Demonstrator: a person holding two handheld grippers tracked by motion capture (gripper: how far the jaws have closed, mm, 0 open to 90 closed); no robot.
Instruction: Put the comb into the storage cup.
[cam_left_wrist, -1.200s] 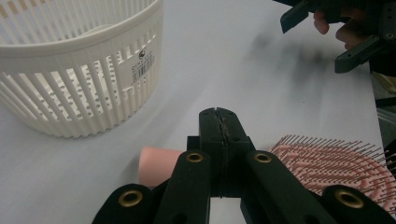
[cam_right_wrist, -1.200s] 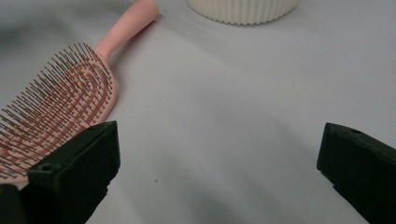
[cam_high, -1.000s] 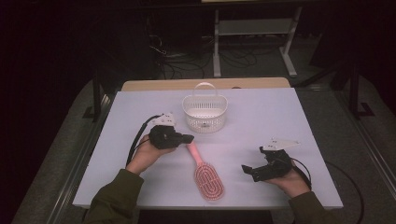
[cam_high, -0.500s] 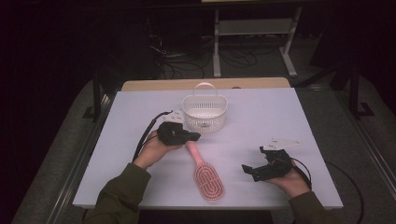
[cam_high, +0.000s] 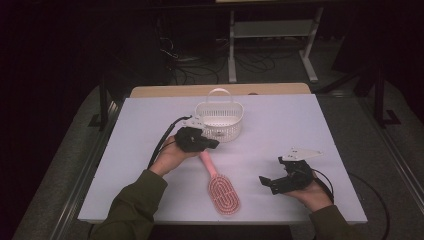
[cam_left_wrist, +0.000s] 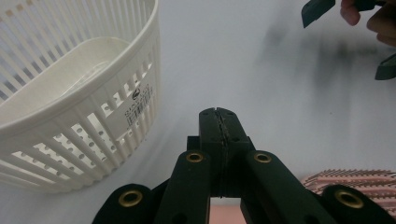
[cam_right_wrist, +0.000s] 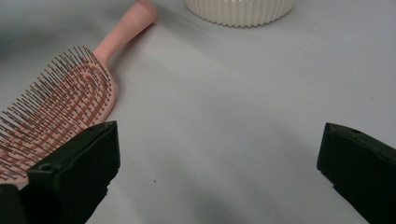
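Two grippers: one in each hand, both over the white table top (cam_high: 300, 115).
Left gripper (cam_high: 212, 144): jaws pressed fully together with nothing between them, seen in its own view (cam_left_wrist: 218, 122); it hovers at the far end of the brush handle, just beside the basket's near left wall.
Right gripper (cam_high: 265, 182): jaws spread wide and empty, seen in its own view (cam_right_wrist: 219, 168); it sits near the right edge of the table, well apart from the brush.
One hairbrush (cam_high: 223, 191): pink, vented paddle type, lying bristles up at the near middle of the table, handle pointing far and left toward the basket; it also appears from the right gripper view (cam_right_wrist: 60, 107).
One basket (cam_high: 220, 120): white slatted plastic, oval, with an upright carry handle, standing at the far middle of the table; empty inside as seen from the left gripper view (cam_left_wrist: 79, 93).
Writing: a small dark printed mark on the basket's outer wall, too small to read.
Hands: two, each in an olive sleeve, coming in from the near edge.
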